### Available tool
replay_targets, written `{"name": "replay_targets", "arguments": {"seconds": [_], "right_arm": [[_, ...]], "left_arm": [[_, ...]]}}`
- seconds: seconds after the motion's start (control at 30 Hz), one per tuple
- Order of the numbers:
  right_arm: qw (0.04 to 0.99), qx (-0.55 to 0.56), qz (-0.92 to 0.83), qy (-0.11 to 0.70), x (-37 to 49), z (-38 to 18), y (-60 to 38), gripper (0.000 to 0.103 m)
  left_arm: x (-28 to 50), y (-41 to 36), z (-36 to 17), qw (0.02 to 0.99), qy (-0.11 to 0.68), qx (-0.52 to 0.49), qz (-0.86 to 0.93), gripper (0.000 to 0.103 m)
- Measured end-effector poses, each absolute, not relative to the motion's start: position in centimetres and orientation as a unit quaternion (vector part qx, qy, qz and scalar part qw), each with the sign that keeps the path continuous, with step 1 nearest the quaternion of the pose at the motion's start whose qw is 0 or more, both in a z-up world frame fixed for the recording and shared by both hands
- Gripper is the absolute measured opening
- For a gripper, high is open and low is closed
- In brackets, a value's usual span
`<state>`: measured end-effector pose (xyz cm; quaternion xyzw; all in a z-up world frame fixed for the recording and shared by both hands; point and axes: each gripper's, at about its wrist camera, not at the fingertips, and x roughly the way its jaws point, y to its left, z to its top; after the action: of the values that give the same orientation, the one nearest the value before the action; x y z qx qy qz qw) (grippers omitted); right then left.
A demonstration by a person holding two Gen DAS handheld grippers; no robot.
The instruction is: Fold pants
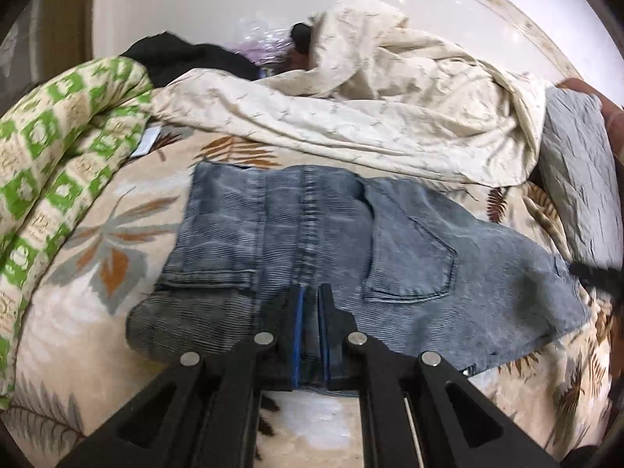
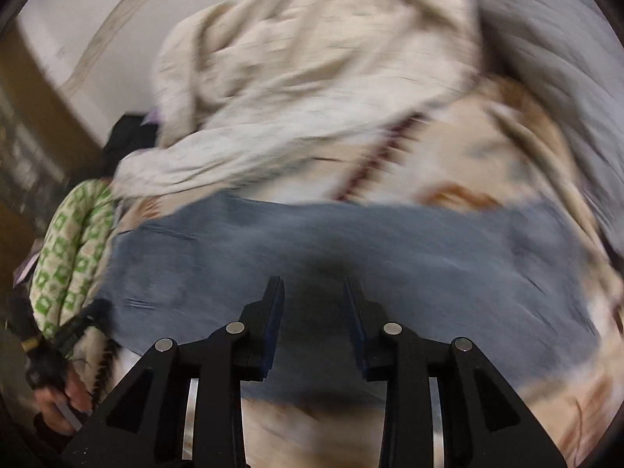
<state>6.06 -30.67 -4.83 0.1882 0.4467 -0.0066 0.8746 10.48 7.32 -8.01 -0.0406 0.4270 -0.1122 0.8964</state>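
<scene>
The pants are blue-grey jeans (image 1: 331,234), folded and lying flat on a leaf-print bedspread (image 1: 97,257). A back pocket (image 1: 413,257) faces up on the right half. My left gripper (image 1: 311,292) sits over the near edge of the jeans, its blue-padded jaws almost together with denim in the narrow gap between them. In the blurred right wrist view the jeans (image 2: 351,249) spread across the middle. My right gripper (image 2: 314,288) is open and empty just above them, with a dark shadow under it.
A crumpled cream sheet (image 1: 351,117) lies behind the jeans. A green-and-cream checked quilt (image 1: 50,163) is rolled along the left. A grey quilted pillow (image 1: 577,179) lies at the right, dark clothes (image 1: 183,58) at the back. A hand (image 2: 58,394) shows at lower left of the right wrist view.
</scene>
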Motion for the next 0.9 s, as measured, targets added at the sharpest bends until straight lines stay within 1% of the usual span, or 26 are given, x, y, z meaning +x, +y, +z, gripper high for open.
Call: {"name": "replay_targets", "arguments": {"seconds": [0.17, 0.27, 0.37, 0.4, 0.47, 0.6, 0.7, 0.73, 0.77, 0.8, 0.83, 0.87, 0.9], "right_arm": [[0.868, 0.206, -0.082, 0.444, 2.2, -7.7, -36.0, 0.032], [0.856, 0.206, -0.106, 0.462, 2.1, -9.7, -36.7, 0.032], [0.845, 0.18, -0.1, 0.494, 2.8, -12.1, -36.5, 0.032], [0.849, 0.178, -0.1, 0.487, 2.7, -12.1, -36.4, 0.033], [0.848, 0.179, -0.091, 0.49, 2.8, -11.5, -36.1, 0.042], [0.848, 0.232, -0.077, 0.47, 1.4, -10.3, -37.3, 0.042], [0.852, 0.306, -0.062, 0.42, -1.1, -8.2, -39.3, 0.044], [0.85, 0.331, -0.063, 0.404, -1.9, -7.8, -39.9, 0.05], [0.847, 0.355, -0.069, 0.39, -2.7, -7.5, -40.6, 0.059], [0.844, 0.371, -0.072, 0.381, -3.3, -7.5, -40.9, 0.061], [0.836, 0.403, -0.077, 0.364, -4.5, -7.6, -41.5, 0.061], [0.831, 0.421, -0.076, 0.356, -4.9, -7.8, -41.9, 0.061], [0.825, 0.438, -0.077, 0.349, -5.4, -8.0, -42.1, 0.061]], "left_arm": [[10.9, 6.7, -9.6, 0.892, 0.445, -0.01, -0.083, 0.009], [11.0, 6.0, -10.6, 0.889, 0.452, 0.014, -0.071, 0.01], [10.9, 5.4, -11.5, 0.886, 0.456, 0.05, -0.068, 0.01], [10.9, 5.1, -11.7, 0.886, 0.454, 0.063, -0.066, 0.01], [10.8, 4.9, -11.5, 0.887, 0.451, 0.073, -0.062, 0.01], [10.5, 5.4, -10.5, 0.894, 0.442, 0.046, -0.066, 0.011], [9.7, 5.3, -8.9, 0.908, 0.41, 0.037, -0.078, 0.011], [9.5, 5.2, -8.5, 0.912, 0.401, 0.035, -0.084, 0.011], [9.3, 4.9, -8.1, 0.916, 0.39, 0.031, -0.093, 0.011], [9.1, 4.6, -7.8, 0.918, 0.381, 0.03, -0.101, 0.012], [9.0, 4.2, -7.7, 0.92, 0.376, 0.032, -0.107, 0.019], [8.9, 3.7, -7.6, 0.921, 0.372, 0.034, -0.114, 0.023], [8.8, 3.3, -7.6, 0.921, 0.368, 0.036, -0.121, 0.031]]}}
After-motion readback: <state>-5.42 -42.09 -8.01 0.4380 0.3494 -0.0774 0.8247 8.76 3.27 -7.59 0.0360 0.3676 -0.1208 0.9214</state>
